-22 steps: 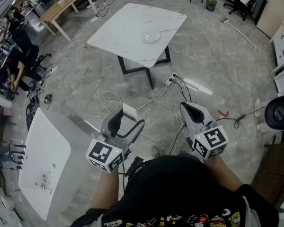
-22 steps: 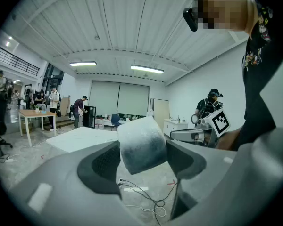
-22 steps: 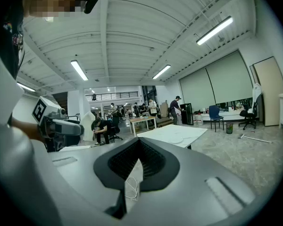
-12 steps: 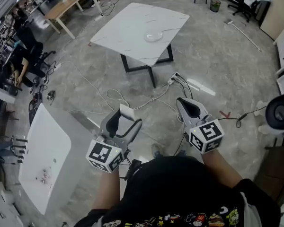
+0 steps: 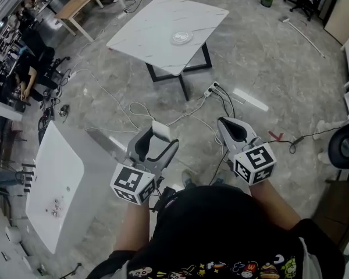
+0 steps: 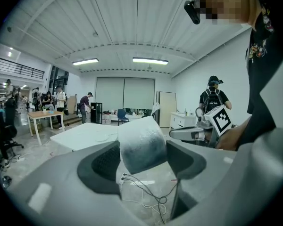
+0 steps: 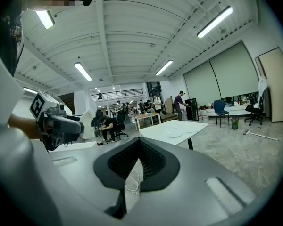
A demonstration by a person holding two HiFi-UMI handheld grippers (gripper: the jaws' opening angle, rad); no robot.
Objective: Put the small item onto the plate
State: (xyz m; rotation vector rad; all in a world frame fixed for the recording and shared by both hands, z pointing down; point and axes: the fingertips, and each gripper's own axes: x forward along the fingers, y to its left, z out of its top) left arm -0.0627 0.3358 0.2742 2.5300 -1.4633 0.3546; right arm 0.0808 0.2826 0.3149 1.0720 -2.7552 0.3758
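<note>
In the head view my left gripper (image 5: 160,137) is held over the floor, shut on a small white foam-like item (image 5: 161,131). The left gripper view shows that item (image 6: 140,142) pinched between the two dark pads. My right gripper (image 5: 227,125) is beside it, shut with nothing in it, its pads meeting at the tips (image 7: 137,145). The clear round plate (image 5: 181,37) lies on a white marble table (image 5: 145,34) well ahead. The plate is also in the left gripper view (image 6: 104,137) and the right gripper view (image 7: 174,134).
A second white table (image 5: 52,173) with several small objects on it stands at the left. Cables and a power strip (image 5: 211,90) lie on the floor between me and the marble table. People sit at desks far left, and a black round device (image 5: 344,144) is at the right.
Both grippers keep their places and their states. The view has shifted a little, so the marble table and plate sit slightly higher and further left.
</note>
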